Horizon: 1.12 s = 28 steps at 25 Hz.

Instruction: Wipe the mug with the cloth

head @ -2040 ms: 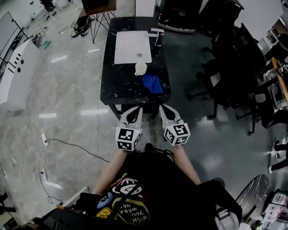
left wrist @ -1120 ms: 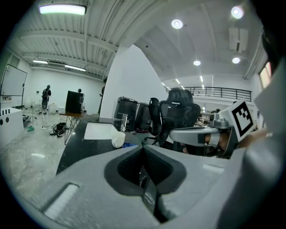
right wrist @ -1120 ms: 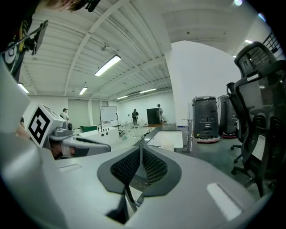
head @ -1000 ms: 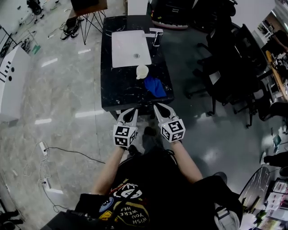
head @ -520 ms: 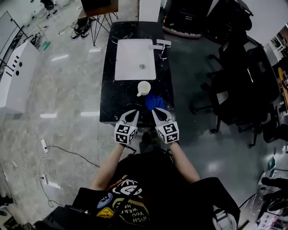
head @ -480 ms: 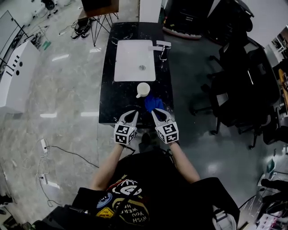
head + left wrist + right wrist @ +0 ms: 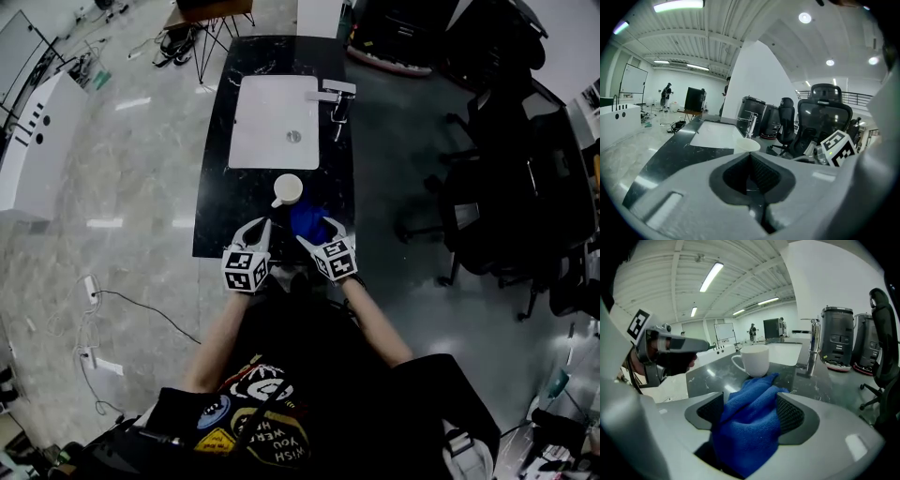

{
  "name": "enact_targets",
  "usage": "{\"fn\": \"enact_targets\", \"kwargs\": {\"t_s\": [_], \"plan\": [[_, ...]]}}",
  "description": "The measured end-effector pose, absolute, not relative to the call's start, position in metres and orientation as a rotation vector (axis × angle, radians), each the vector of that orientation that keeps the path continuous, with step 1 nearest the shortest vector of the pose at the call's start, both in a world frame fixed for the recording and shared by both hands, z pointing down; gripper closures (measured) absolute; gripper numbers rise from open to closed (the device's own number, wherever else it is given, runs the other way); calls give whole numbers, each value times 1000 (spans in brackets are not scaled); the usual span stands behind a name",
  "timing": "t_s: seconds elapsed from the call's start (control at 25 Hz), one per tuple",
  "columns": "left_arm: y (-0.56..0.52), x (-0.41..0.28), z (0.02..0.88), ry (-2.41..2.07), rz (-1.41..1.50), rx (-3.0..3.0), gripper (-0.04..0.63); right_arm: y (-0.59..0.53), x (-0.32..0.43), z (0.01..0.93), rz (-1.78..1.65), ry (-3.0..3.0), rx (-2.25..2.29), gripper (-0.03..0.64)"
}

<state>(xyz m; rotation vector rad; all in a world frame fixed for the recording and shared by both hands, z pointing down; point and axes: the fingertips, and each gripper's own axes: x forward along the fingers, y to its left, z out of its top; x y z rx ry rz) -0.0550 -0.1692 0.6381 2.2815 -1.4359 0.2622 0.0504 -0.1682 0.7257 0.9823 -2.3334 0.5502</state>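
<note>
A white mug [image 7: 288,189] stands on the black counter [image 7: 217,211], just short of the sink. The blue cloth [image 7: 307,220] lies bunched beside it, near the front edge. In the right gripper view the cloth [image 7: 749,423] fills the gap between the wide jaws of my right gripper [image 7: 751,414], which are opening, and the mug [image 7: 755,360] stands behind it. My right gripper [image 7: 322,236] hangs over the cloth. My left gripper [image 7: 259,228] is at the counter's front edge, left of the cloth, shut and holding nothing. The mug [image 7: 746,145] shows beyond its jaws.
A white sink basin [image 7: 277,108] with a faucet [image 7: 337,97] takes up the far half of the counter. Black office chairs [image 7: 502,178] stand on the right. A white cabinet [image 7: 33,141] and floor cables [image 7: 112,300] are to the left.
The person has stepped up to the counter. Both grippers moved from over the floor to its front edge, and the right one now has the cloth between its jaws.
</note>
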Motion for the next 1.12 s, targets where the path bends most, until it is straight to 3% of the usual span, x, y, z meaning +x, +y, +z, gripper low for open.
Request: {"fn": "enact_targets", "kwargs": {"t_s": [0.2,0.28,0.32,0.68,1.0,1.12], "plan": [[-180,-56,641,-1453,285,2264,591,-173,46,746,475,-2191,957,325],[-186,-57,643,-1454,294,2260,591,-176,52,745,494,-2202,967,444],[-190,-58,644,-1453,298,2258,591,-179,56,742,517,-2217,990,460],[-256,-63,674,-1367,251,2130,591,-271,71,714,412,-2211,1061,468],[-252,-52,683,-1308,142,2073,591,-168,28,711,345,-2391,588,469],[-250,-52,678,-1318,172,2088,592,-190,49,709,500,-2388,735,469]]}}
